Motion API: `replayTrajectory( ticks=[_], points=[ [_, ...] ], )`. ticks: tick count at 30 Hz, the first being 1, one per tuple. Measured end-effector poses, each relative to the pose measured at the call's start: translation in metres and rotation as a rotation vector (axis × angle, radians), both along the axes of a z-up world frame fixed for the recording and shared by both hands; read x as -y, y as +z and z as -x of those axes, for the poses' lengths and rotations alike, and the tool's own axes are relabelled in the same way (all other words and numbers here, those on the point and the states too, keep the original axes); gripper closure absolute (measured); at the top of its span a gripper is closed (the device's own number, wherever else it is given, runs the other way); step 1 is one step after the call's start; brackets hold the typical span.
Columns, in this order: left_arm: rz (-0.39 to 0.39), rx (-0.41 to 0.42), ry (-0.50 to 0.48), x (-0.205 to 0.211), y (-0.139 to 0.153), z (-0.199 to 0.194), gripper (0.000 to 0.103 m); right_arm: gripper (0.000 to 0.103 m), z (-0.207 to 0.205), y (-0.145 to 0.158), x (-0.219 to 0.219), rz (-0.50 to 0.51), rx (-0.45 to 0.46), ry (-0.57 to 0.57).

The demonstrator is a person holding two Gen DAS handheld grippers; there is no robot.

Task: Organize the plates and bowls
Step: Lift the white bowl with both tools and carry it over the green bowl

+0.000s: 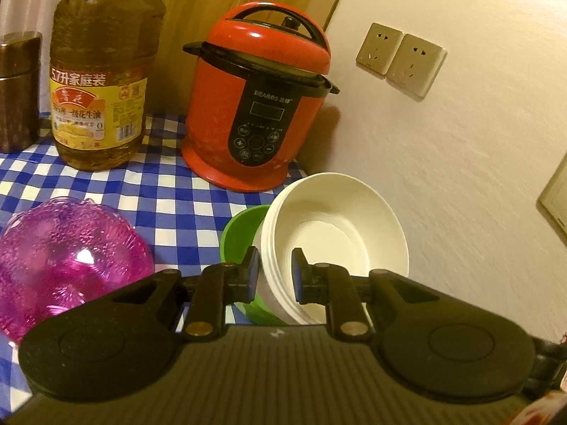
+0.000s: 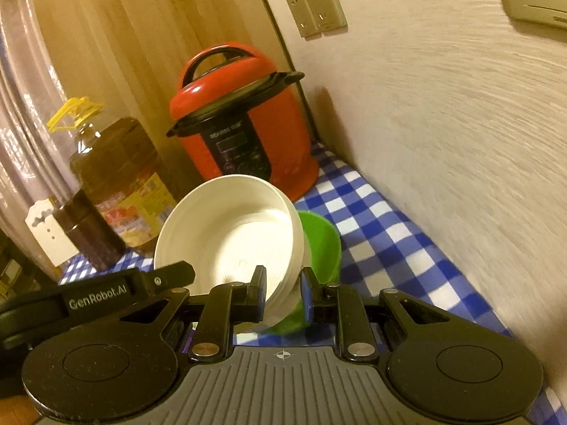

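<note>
A stack of white bowls (image 1: 333, 219) nests inside a green bowl (image 1: 241, 233). My left gripper (image 1: 276, 265) is shut on the stack's near rim, one finger inside the top white bowl and the other outside against the green bowl. In the right wrist view the same white bowls (image 2: 230, 233) and green bowl (image 2: 322, 244) appear tilted, with my right gripper (image 2: 283, 283) shut on their rim in the same way. The left gripper's body (image 2: 106, 297) shows at the left of that view. A purple transparent bowl (image 1: 63, 255) lies upside down on the cloth to the left.
A blue-and-white checked tablecloth (image 1: 159, 194) covers the table. A red pressure cooker (image 1: 255, 106) stands in the back corner, with a large oil bottle (image 1: 102, 81) and a dark canister (image 1: 17, 88) to its left. The wall (image 1: 460, 177) with sockets (image 1: 400, 56) runs along the right.
</note>
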State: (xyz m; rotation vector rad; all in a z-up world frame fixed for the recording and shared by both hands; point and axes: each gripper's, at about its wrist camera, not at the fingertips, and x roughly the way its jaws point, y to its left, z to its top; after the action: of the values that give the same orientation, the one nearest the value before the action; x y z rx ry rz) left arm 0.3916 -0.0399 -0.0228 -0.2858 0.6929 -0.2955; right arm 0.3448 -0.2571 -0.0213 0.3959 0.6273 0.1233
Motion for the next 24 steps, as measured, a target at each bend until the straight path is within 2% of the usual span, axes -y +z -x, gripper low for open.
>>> replayTrajectory(
  ticks=[5, 13, 24],
  points=[
    [0.011, -0.022, 0.001, -0.001, -0.010, -0.019, 0.086, 0.083, -0.022, -0.003, 0.001, 0.012, 0.003, -0.005],
    [0.002, -0.061, -0.004, -0.001, -0.029, -0.040, 0.086, 0.084, -0.051, -0.024, 0.001, 0.030, -0.042, -0.007],
    [-0.053, -0.088, -0.026, 0.007, -0.042, -0.051, 0.086, 0.084, -0.063, -0.040, 0.004, 0.046, -0.078, -0.010]
  ],
)
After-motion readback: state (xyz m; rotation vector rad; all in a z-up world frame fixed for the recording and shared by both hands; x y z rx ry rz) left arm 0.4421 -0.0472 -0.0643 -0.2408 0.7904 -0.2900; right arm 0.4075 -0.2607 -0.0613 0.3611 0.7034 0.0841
